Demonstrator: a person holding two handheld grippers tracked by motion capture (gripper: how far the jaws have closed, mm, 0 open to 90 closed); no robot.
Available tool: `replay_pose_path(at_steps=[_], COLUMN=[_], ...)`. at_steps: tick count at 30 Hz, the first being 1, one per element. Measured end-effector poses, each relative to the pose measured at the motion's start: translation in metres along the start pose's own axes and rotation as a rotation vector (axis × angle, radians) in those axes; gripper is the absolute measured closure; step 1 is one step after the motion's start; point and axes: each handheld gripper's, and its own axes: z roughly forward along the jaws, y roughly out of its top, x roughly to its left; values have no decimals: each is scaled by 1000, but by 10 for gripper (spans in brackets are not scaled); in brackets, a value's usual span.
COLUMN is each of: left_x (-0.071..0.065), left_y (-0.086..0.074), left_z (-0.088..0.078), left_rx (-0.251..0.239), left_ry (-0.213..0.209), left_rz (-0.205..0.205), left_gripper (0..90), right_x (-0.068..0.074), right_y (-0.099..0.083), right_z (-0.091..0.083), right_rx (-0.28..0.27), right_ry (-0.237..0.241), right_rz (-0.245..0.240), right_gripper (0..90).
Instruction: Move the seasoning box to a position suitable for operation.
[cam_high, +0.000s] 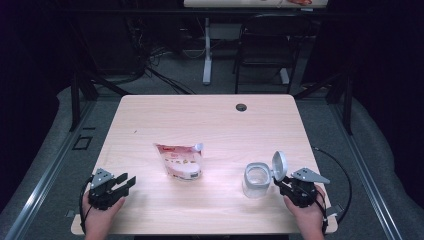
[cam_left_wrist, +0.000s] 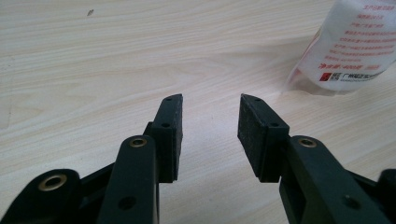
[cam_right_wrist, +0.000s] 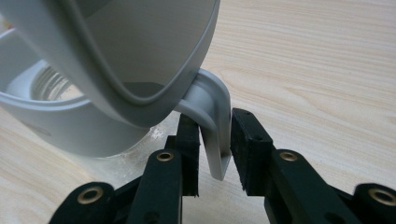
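The counter (cam_high: 210, 120) is a light wood-grain surface with a round cable hole (cam_high: 241, 107) near its far edge.

Left tongs (cam_high: 121, 183): positioned at the near left corner of the counter, held in the person's left hand (cam_high: 100, 212). In the left gripper view the left tongs (cam_left_wrist: 210, 121) stand wide apart, with bare counter between the two black pads and nothing gripped. The jaws point toward the middle of the counter.

Pouch (cam_high: 181, 160): a white and red packet lying near the centre of the counter, well apart from both tongs. In the left gripper view the pouch (cam_left_wrist: 348, 46) appears at the upper right, beyond the jaws, with red printed text on a white panel.

Jar (cam_high: 257, 180): a clear container with a white collar, standing on the near right part of the counter. Its flip lid (cam_high: 279, 165) is raised and stands roughly upright at the right side of the collar.

Right tongs (cam_high: 280, 184): held in the person's right hand (cam_high: 306, 212), just beside the jar on its right. In the right gripper view the right tongs (cam_right_wrist: 215, 140) are narrowed around the white curved tab (cam_right_wrist: 215, 121) that hangs below the lid's hinge side. The left pad appears to touch the tab; whether the right pad touches it cannot be told
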Motion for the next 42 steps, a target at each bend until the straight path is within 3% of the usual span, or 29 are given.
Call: replay_pose_path(at_steps=[10,16,22,26,30,36,42], left_x=[-1,-1,-1,0,-1,-1,-1], left_y=[0,0,0,-1,0,-1,-1], left_z=[2,2,1,1,1,3,4], left_rx=[7,11,5,6,4,14,15], left_ry=[0,2,4,5,5,2,2], left_rz=[7,7,4,-3,2,3,2], left_gripper=[604,604,602,602,602,602,602], right_x=[-7,-9,-11,-6,-8,-9,-12], right_y=[3,7,9,6,5,9,11], right_z=[5,10,11,2,2,6,11], right_rx=[-26,-15,-14,-43,-36,-32,-40], right_ry=[13,21,37,15,17,4,22], right_rz=[3,-36,1,8,17,4,-15], right_gripper=[792,783,736,757,783,795,799])
